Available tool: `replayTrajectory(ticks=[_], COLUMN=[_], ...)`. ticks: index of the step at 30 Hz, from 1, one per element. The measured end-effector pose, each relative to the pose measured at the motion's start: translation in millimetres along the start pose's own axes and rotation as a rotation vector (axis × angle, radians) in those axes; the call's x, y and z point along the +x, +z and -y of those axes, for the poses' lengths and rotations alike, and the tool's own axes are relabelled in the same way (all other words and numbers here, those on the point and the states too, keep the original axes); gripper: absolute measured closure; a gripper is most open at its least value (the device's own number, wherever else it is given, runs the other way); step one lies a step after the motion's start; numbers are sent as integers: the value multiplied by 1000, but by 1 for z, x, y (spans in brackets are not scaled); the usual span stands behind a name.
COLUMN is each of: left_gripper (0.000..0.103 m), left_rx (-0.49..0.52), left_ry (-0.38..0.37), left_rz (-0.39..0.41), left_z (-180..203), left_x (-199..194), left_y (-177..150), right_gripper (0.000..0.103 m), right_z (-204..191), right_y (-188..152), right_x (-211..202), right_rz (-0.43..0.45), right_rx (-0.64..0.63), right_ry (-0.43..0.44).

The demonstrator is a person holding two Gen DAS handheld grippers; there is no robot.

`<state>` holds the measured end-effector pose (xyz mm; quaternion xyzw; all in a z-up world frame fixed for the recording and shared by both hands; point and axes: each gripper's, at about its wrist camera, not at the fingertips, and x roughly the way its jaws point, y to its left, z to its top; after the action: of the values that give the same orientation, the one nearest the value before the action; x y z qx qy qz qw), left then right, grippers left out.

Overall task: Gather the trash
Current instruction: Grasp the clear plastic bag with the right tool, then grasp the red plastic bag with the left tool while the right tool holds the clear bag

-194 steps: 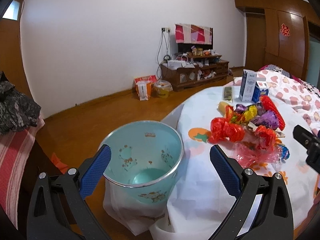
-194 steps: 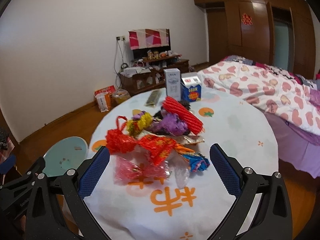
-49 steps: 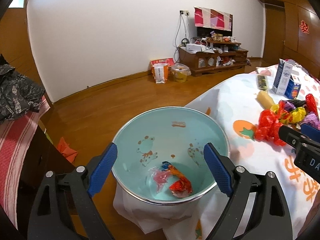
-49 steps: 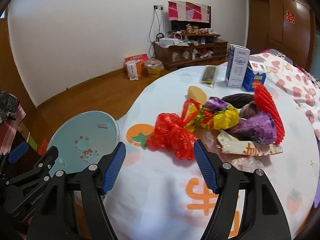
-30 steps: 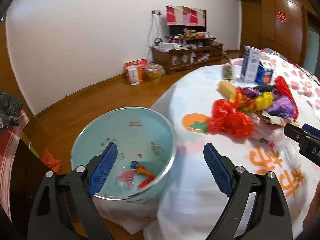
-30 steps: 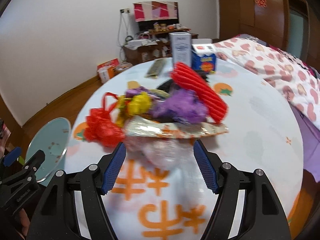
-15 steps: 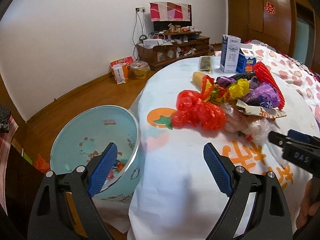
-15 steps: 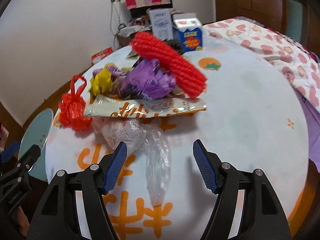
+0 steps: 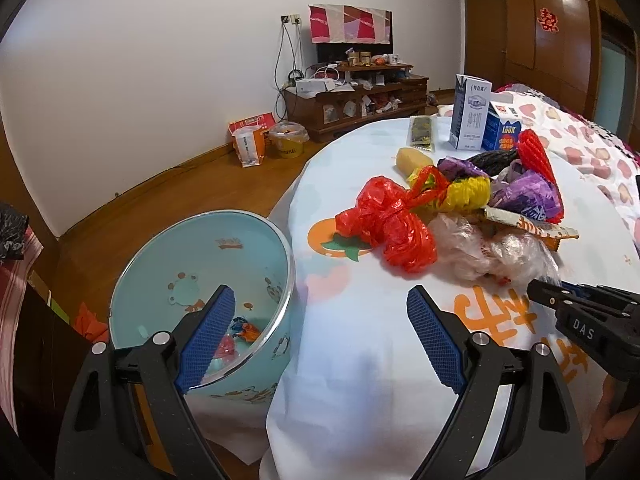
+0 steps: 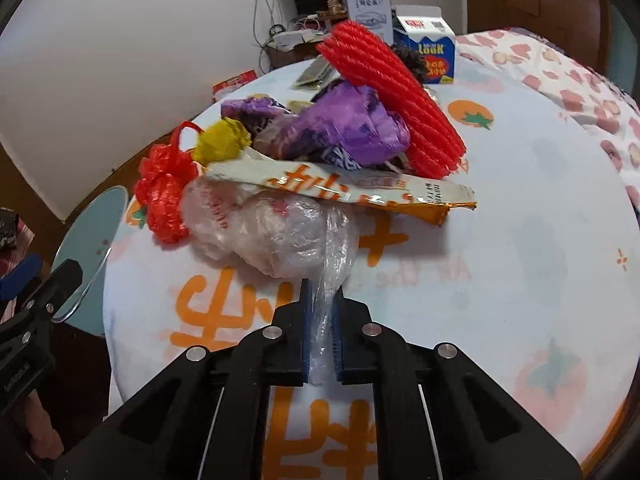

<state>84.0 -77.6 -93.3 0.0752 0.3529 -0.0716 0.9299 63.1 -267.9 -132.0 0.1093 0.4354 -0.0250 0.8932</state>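
My right gripper (image 10: 321, 304) is shut on the tail of a clear plastic bag (image 10: 280, 232) lying on the round table's white cloth (image 10: 520, 260). The bag also shows in the left wrist view (image 9: 480, 248). Behind it lies a pile of trash: a red plastic bag (image 9: 384, 224), a yellow bag (image 9: 468, 192), a purple wrapper (image 10: 344, 124), an orange-and-white snack wrapper (image 10: 340, 184) and red foam netting (image 10: 392, 92). My left gripper (image 9: 320, 336) is open and empty between the table edge and a light-blue bin (image 9: 160, 264) with some trash in it.
Two cartons (image 9: 470, 112) and a dark packet (image 9: 422, 130) stand at the table's far side. A bed with a heart-print cover (image 10: 580, 72) is on the right. A TV stand (image 9: 356, 100) and bags (image 9: 250, 140) sit by the far wall on the wooden floor.
My right gripper has moved forward and shut on the clear plastic bag. My left gripper has swung right, from over the bin toward the table.
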Motion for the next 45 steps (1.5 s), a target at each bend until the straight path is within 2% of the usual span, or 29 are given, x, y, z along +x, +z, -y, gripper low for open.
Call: replayTrajectory(ticks=[4, 5, 6, 8, 9, 13, 17, 19, 20, 21, 26, 34, 36, 39, 42, 45], left_gripper=[17, 17, 17, 17, 17, 17, 17, 17, 17, 17, 17, 17, 17, 17, 17, 18], left_rx=[-8, -8, -8, -13, -15, -20, -27, -26, -25, -25, -34, -26, -25, -20, 0, 4], left_ry=[-2, -2, -1, 2, 2, 10, 18, 22, 24, 26, 27, 25, 23, 12, -4, -33], left_rz=[4, 5, 6, 8, 9, 9, 13, 17, 18, 19, 15, 26, 25, 28, 42, 45], left_z=[-3, -4, -4, -6, -7, -9, -14, -15, -15, -15, -18, -17, -15, -10, 2, 17], left_x=[-4, -4, -5, -6, -7, -8, -10, -11, -12, -12, -11, -10, -7, -3, 5, 19], left_y=[-1, -2, -2, -1, -2, -1, -1, -1, -1, -1, -2, 1, 3, 7, 15, 25], right_gripper=[91, 80, 61, 38, 33, 33, 34, 44, 56, 59, 64, 64, 64, 64, 64, 64], right_z=[-5, -5, -5, -4, -4, -8, -19, -27, -29, -31, -37, -35, -30, -14, 1, 21], right_y=[-2, -2, -2, -1, -1, 10, 22, 22, 21, 19, 17, 32, 37, 47, 48, 51], right_x=[-11, -14, -16, -24, -27, -28, -4, 10, 15, 17, 4, -52, -61, -65, -65, -56], right_rz=[12, 17, 23, 51, 63, 74, 32, -8, -20, -26, 3, 149, 196, 263, 281, 258], right_rx=[-14, -15, -16, -11, -9, -23, -54, -79, -87, -88, -117, -79, -62, -27, 10, 66], right_ry=[20, 20, 24, 15, 7, 0, 21, 32, 30, 42, 70, 135, 113, 17, -50, -73])
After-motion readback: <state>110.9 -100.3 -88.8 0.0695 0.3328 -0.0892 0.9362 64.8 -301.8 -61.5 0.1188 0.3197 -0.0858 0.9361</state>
